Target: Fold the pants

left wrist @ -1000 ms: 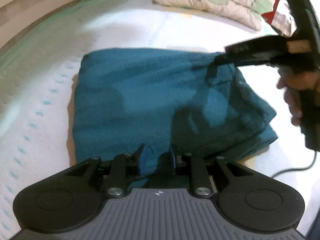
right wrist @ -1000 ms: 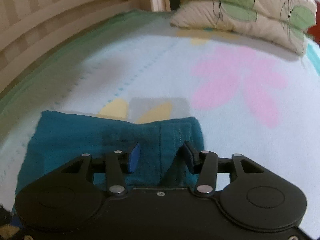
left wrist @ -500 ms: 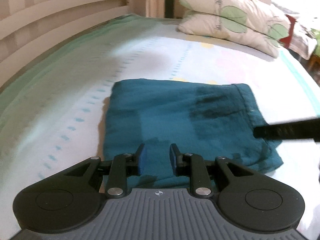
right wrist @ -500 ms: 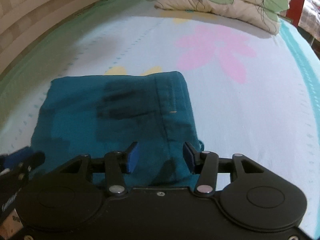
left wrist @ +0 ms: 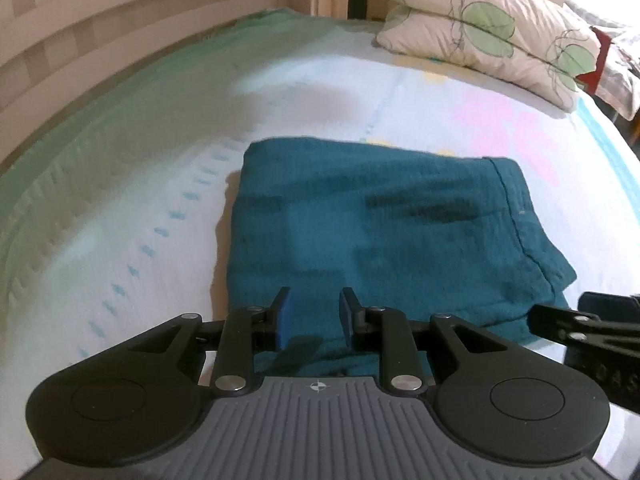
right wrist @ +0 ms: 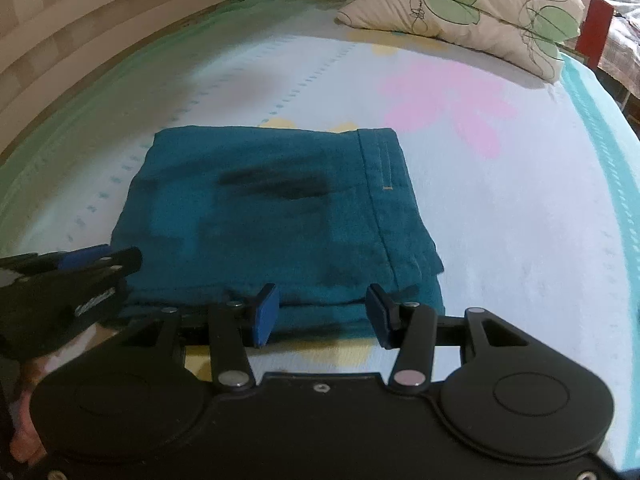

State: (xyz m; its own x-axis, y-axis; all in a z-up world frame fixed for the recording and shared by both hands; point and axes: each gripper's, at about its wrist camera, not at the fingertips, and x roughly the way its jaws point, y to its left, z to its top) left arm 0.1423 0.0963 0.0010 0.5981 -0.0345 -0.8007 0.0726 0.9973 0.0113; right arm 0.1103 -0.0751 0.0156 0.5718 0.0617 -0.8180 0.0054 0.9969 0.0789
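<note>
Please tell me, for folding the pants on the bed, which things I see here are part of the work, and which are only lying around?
Part of the job:
- teal pants, folded on the bed
- left gripper, fingers apart
- right gripper, fingers apart

Only lying around:
- pillows with leaf print
- wooden bed rail
- flowered bedsheet

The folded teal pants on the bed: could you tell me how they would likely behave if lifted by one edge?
The pants are soft cloth in stacked layers, so they would probably droop and unfold. The loose near corner already sags, so lower layers may slip out. They look light, and the soft bed sheet may let them slide when pushed.
</note>
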